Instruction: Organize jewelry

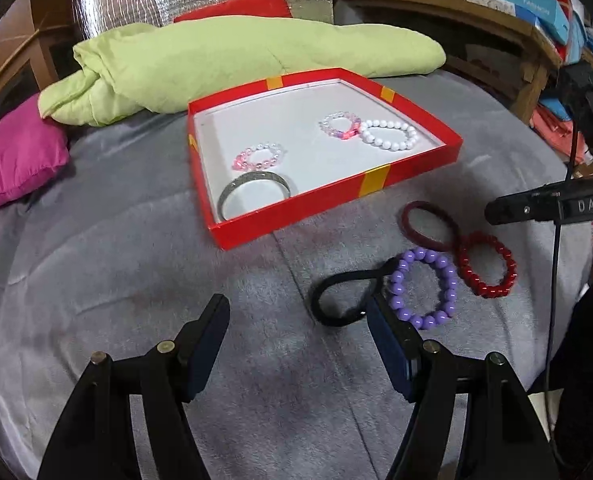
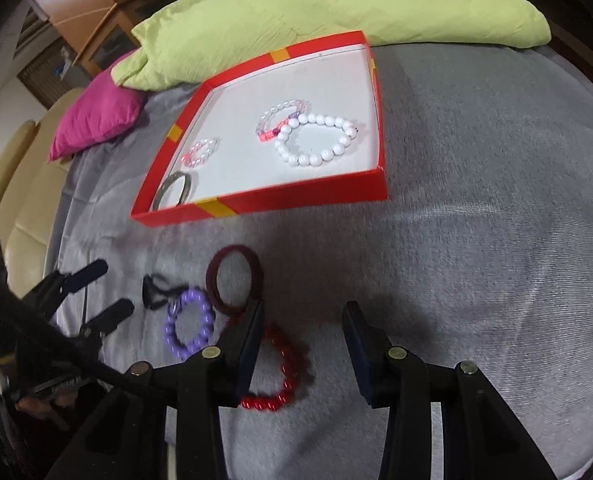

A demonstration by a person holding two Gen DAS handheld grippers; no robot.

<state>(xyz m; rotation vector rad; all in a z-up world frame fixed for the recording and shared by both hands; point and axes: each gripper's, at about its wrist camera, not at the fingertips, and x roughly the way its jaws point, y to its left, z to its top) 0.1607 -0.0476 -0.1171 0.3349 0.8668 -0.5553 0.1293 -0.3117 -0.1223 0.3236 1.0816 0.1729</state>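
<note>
On the grey bed cover, a magenta pillow lies at nine o'clock in the left wrist view, with a folded green quilt at eleven to one.

The red tray sits just above centre. Inside it, from left to right: a silver bangle against the near wall, a pink-and-clear bead bracelet just behind it, a mixed pastel bead bracelet, and a white bead bracelet touching that one.

The left gripper hangs at six o'clock with its jaws apart and nothing between them (bare cover only). Its right finger overlaps the black hair tie, though contact cannot be told.

Outside the tray at four o'clock lie the purple bead bracelet, the maroon hair band behind it, and the red bead bracelet, which touches the maroon band.

In the right wrist view, the right gripper stands partly open at six o'clock, holding nothing; its left finger hides part of the red bead bracelet, which lies just under it.
</note>
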